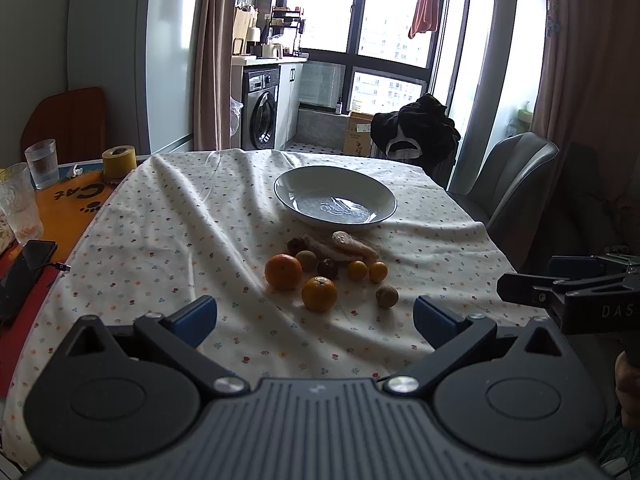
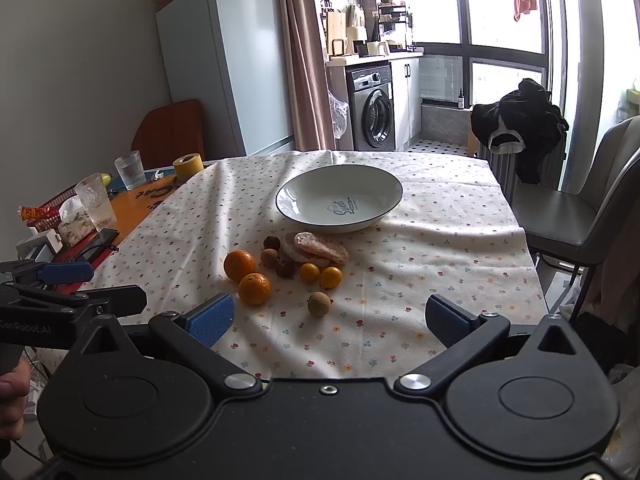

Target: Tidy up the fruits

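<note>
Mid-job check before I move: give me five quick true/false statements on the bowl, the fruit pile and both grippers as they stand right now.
1. The white bowl has fruit in it. False: it is empty; all the fruit lies on the tablecloth in front of it.
2. The left gripper is open and holds nothing. True.
3. The right gripper is shut on an orange. False: it is open and empty.
4. One small brown round fruit lies apart from the pile, nearest the grippers. True.
5. Two large oranges sit on the pile's left side. True.
</note>
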{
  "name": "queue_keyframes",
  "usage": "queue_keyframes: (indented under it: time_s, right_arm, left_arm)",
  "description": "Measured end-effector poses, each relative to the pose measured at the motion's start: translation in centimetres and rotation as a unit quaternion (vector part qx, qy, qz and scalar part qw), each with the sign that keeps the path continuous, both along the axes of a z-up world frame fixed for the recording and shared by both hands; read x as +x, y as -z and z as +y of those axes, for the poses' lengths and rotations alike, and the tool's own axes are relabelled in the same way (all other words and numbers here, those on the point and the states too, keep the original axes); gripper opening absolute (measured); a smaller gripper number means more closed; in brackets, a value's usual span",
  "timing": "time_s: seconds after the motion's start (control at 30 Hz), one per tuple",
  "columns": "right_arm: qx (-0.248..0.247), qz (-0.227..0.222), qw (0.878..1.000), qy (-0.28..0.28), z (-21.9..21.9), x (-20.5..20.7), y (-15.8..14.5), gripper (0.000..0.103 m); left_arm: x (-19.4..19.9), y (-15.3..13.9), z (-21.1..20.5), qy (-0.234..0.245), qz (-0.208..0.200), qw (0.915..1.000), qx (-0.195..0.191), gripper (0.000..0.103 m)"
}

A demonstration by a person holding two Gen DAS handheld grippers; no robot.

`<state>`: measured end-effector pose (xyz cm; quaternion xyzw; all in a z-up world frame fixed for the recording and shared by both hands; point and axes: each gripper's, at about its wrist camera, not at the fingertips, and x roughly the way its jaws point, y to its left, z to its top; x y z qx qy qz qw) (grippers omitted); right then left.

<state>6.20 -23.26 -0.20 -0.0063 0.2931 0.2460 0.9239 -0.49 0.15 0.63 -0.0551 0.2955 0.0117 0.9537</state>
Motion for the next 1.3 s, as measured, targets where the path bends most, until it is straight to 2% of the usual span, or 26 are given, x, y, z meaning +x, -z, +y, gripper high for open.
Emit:
queue_keyframes:
  time_s: [0.63, 0.97, 1.3]
  right_arm:
    - [-0.005, -0.006, 1.0, -0.008, 0.2, 0.1, 0.1, 0.103]
    - [-0.011, 0.003, 1.0, -0.009, 0.3, 1.7, 0.6, 0.103]
    - [0.001, 0.027, 0.999, -0.02, 0.3, 3.9, 2.5, 0.103]
  left_arm:
    - [0.1, -0.1, 0.4, -0.006, -0.006, 0.9999, 0.007, 0.103]
    - [2.1, 0.6, 0.6, -0.016, -0.001, 0.9998, 0.009, 0.103]
    - [5.3, 2.6, 1.4, -0.021, 0.024, 0.9995, 0.001, 0.103]
